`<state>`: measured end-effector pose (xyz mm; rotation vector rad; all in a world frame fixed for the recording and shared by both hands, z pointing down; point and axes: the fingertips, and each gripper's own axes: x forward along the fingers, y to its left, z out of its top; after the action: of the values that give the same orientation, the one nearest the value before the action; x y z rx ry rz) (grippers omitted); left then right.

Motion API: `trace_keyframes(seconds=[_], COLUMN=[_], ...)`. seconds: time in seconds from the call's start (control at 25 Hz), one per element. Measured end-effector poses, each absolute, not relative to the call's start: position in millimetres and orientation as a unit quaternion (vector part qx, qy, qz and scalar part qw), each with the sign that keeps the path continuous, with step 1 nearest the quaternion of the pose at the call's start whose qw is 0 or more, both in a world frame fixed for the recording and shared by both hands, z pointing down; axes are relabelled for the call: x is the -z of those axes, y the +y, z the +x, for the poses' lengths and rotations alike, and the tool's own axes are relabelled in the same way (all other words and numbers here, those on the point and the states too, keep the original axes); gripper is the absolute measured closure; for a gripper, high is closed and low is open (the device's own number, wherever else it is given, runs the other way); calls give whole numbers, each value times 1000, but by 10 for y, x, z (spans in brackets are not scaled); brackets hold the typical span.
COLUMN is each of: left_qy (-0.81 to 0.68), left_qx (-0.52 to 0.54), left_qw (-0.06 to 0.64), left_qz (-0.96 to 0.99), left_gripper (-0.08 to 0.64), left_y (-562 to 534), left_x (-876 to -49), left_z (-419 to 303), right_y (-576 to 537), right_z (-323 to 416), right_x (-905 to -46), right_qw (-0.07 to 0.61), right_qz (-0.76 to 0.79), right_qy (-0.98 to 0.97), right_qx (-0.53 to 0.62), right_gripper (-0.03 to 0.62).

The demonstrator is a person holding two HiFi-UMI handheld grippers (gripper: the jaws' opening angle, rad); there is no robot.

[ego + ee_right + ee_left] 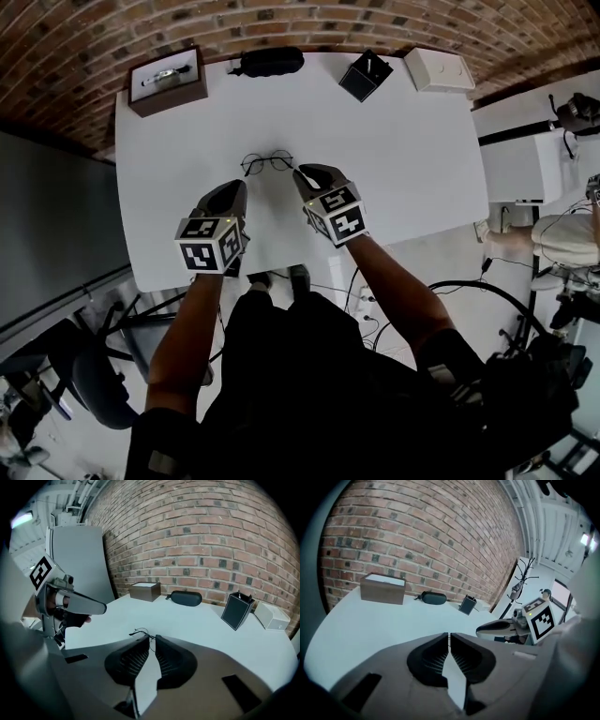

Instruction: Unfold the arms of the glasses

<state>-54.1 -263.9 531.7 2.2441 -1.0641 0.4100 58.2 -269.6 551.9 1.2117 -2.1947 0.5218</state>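
A pair of thin black wire glasses [267,163] with round lenses lies folded on the white table [403,159], near its middle. My left gripper [238,189] hovers just in front of and left of them, shut with nothing between its jaws. My right gripper [302,173] is shut and empty too, its tip right beside the glasses' right end. In the right gripper view the glasses [139,632] peek out just past the closed jaws [152,637]. The left gripper view shows its own shut jaws [449,634] and the right gripper [501,629]; the glasses are hidden there.
Along the table's far edge stand a brown box [167,80] with a white inside, a black glasses case [270,62], a black pen holder [366,75] and a white box [439,69]. A brick wall rises behind the table.
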Motion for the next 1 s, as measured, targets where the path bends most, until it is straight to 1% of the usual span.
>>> trace_keyframes(seconds=[0.24,0.36,0.4,0.44,0.48,0.72,1.0], left_qy=[-401,-404,-401,-397,-393,-386,-379], left_qx=[-196,-206,-209,-212,-216,-248,-257], left_qw=[302,307,312,316,319,329,340], left_qz=[842,837,836,835,835,825,821], left_gripper=[551,547,522,470,438,434,434], left_y=[-2802,-2878,-2892,-2904,-2917,-2961,-2993], left_x=[-5704,-5868,-5924,-5977,-6029,-6331,-6474], left_z=[-513,-494,-470,-443,-422,-404,-429], right_y=[-2815,-2862,-2869,-2875,-2881,-2912,-2948], right_z=[663,693,699,703,705,652,614], right_x=[-5943,-6099,-6140,-6181,-6224,-6371,-6480], right_qw=[321,326,328,330,334,351,359], right_qz=[450,452,451,450,449,439,440], right_qy=[-806,-800,-799,-798,-797,-796,-792], right_qx=[-212,-222,-225,-226,-227,-222,-225], right_gripper=[580,580,580,580,580,580,578])
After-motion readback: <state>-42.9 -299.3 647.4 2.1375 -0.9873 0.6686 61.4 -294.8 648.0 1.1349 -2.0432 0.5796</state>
